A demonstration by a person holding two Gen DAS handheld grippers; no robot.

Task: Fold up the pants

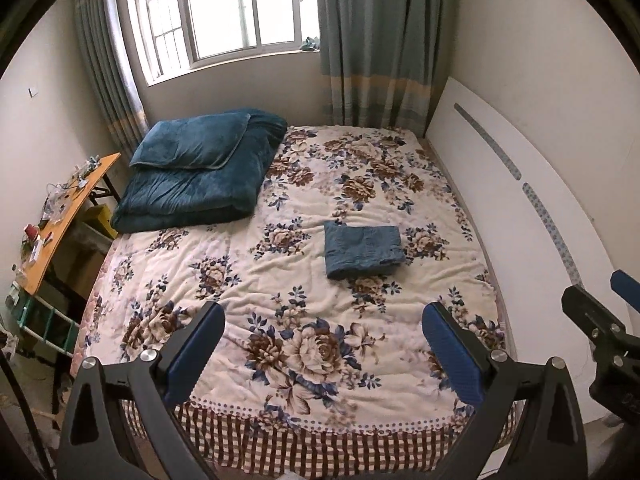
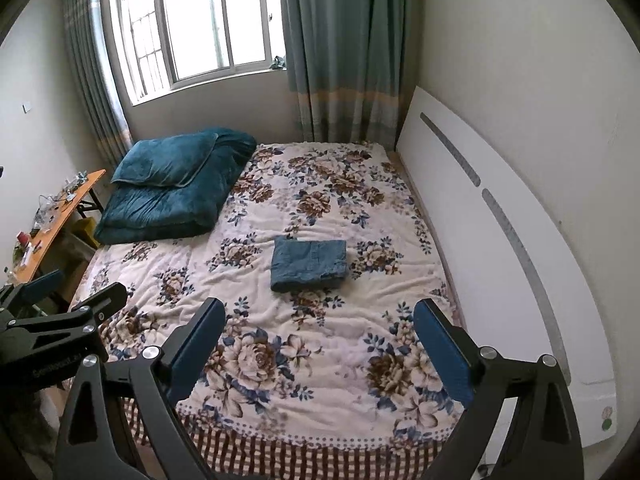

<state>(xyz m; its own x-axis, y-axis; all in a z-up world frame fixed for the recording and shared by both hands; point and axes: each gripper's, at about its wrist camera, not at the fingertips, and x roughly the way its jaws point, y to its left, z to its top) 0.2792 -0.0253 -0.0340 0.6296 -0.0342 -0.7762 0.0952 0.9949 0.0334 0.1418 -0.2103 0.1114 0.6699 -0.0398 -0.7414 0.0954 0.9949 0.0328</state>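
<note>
The blue denim pants (image 1: 363, 249) lie folded into a compact rectangle on the floral bedspread (image 1: 280, 280), right of the bed's middle; they also show in the right wrist view (image 2: 308, 263). My left gripper (image 1: 324, 320) is open and empty, held above the near end of the bed, well short of the pants. My right gripper (image 2: 316, 316) is open and empty, also above the near end of the bed. The right gripper shows at the right edge of the left wrist view (image 1: 600, 304), and the left gripper at the left edge of the right wrist view (image 2: 76, 284).
A folded teal quilt with a pillow (image 1: 200, 172) lies at the far left of the bed. A white headboard (image 1: 520, 208) runs along the right side. A cluttered orange side table (image 1: 60, 220) stands left of the bed. A window and curtains (image 1: 380, 40) are at the back.
</note>
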